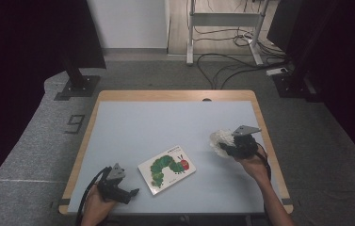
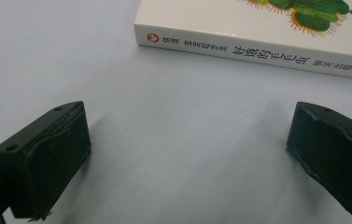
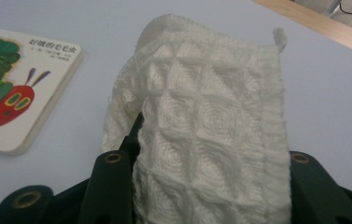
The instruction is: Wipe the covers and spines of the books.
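Note:
A white board book (image 1: 167, 169) with a green caterpillar on its cover lies flat near the table's front middle. My left gripper (image 1: 134, 192) rests low at the front left, pointing at the book's spine (image 2: 253, 51), open with only bare table between its jaws. My right gripper (image 1: 223, 147) sits at the right side, shut on a white waffle-weave cloth (image 1: 219, 141). In the right gripper view the cloth (image 3: 211, 135) stands bunched up between the two jaws, with the book (image 3: 22, 93) off to the left.
The pale blue table top (image 1: 156, 127) has a wooden rim (image 1: 175, 95). Black stand bases (image 1: 77, 87) and loose cables (image 1: 231, 66) lie on the grey floor beyond the far edge.

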`<state>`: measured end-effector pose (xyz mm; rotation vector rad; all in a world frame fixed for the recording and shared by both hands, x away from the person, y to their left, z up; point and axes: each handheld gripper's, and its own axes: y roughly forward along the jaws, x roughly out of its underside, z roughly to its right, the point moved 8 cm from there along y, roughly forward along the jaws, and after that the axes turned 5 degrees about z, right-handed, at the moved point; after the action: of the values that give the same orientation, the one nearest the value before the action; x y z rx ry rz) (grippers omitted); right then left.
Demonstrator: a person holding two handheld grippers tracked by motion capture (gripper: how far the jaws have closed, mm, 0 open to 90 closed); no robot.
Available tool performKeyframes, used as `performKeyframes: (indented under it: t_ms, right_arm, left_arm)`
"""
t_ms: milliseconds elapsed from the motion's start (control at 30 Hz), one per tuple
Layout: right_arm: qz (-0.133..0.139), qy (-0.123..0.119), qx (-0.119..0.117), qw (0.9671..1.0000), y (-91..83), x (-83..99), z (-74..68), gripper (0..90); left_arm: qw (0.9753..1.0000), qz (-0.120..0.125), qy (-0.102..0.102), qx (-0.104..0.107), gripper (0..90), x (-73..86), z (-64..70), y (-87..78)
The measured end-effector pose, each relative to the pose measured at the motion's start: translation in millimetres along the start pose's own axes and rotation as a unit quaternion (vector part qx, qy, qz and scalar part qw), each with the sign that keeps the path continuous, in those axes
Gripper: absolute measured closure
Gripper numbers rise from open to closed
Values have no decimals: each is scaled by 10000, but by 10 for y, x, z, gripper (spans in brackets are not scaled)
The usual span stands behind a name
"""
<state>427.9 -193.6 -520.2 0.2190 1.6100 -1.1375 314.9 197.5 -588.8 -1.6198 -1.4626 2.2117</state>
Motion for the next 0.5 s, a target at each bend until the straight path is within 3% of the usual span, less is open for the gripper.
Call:
performKeyframes:
  t_ms: [500]
  right_arm:
    - [-346,96,112,9993,150,367,47,524]
  left_arm:
    - [10000,2,0,0,0,0,0,0]
